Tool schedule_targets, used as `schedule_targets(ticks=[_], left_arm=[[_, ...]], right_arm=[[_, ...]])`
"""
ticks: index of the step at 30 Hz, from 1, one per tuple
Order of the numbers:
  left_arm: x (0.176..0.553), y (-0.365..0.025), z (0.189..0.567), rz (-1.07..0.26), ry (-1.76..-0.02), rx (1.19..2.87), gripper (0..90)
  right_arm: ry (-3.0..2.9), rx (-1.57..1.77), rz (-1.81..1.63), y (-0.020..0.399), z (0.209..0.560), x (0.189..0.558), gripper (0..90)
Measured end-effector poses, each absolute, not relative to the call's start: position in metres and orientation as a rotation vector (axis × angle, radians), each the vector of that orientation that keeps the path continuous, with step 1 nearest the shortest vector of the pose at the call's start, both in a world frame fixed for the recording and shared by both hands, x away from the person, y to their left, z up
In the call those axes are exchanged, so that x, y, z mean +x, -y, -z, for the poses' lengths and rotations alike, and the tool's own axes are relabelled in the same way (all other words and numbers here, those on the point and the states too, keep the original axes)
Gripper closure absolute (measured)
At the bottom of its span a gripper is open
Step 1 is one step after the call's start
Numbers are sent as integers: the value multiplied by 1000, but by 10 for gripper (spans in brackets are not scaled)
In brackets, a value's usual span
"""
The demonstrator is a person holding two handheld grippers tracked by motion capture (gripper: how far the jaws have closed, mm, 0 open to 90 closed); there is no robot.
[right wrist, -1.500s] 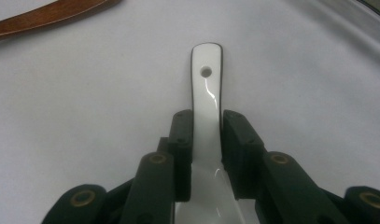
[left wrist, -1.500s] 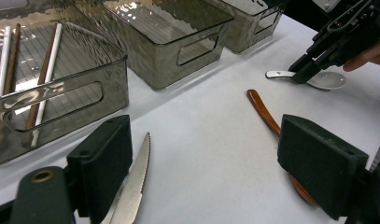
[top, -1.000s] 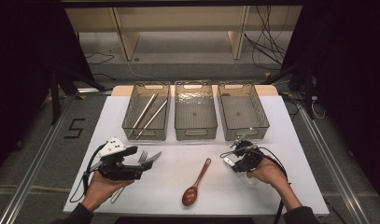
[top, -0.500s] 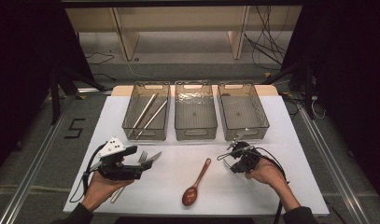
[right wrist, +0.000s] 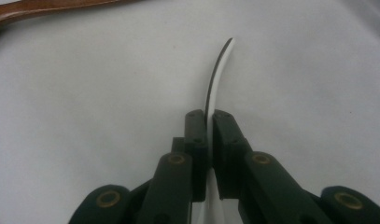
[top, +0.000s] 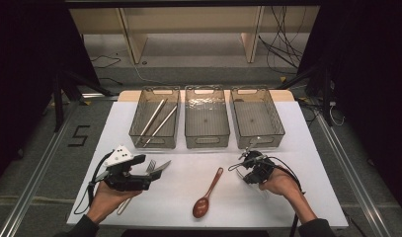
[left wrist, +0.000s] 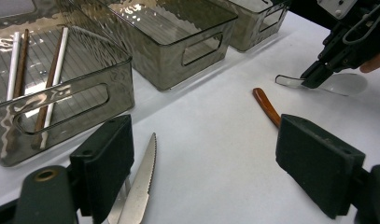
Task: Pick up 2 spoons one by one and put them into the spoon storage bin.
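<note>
At the bench's [top: 297,148] front-left corner, the left tongs [top: 156,170] lie low over the white top, jaws spread wide and gripping nothing. In the left gripper view a serrated knife [left wrist: 141,186] lies flat on the bench just beside the left jaw, blade pointing toward the far edge; a fork [top: 150,167] lies alongside it.

Along the far edge stand three smoky clear bins. The left bin [top: 139,134] holds chopsticks [top: 159,121]; the middle bin [top: 207,140] and the right bin [top: 277,129] hold nothing that can be made out.

Near the middle of the front edge lies a brown wooden spoon [top: 208,192], bowl toward the front, handle angled toward the right bin.

Toward the front-right, the right tongs [top: 244,170] have just been closing and are now clenched on a clear plastic spoon [right wrist: 214,84]. The right gripper view shows its thin curved handle pinched edge-on between the two jaws; the left gripper view shows its bowl [left wrist: 339,84] low at the bench top.
</note>
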State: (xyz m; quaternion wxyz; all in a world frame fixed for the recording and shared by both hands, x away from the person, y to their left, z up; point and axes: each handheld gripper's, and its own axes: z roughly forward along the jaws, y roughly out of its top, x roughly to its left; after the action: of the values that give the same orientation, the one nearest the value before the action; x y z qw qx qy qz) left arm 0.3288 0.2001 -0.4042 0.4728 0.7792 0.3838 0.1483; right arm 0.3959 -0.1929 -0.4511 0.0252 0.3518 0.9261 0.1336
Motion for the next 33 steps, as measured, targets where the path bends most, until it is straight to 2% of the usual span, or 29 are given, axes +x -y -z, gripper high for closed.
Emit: schedule_targets(ticks=[7, 18, 33], left_arm=[[329, -201, 404, -365, -943, 1899, 187], [330, -204, 404, -365, -958, 1887, 187], [331, -207, 404, -368, -960, 1870, 180]], right_arm=[[-2863, 1088, -463, 197, 447, 396, 866], [-2781, 1108, -709, 209, 416, 399, 866], [-2611, 1105, -874, 195, 370, 444, 864]])
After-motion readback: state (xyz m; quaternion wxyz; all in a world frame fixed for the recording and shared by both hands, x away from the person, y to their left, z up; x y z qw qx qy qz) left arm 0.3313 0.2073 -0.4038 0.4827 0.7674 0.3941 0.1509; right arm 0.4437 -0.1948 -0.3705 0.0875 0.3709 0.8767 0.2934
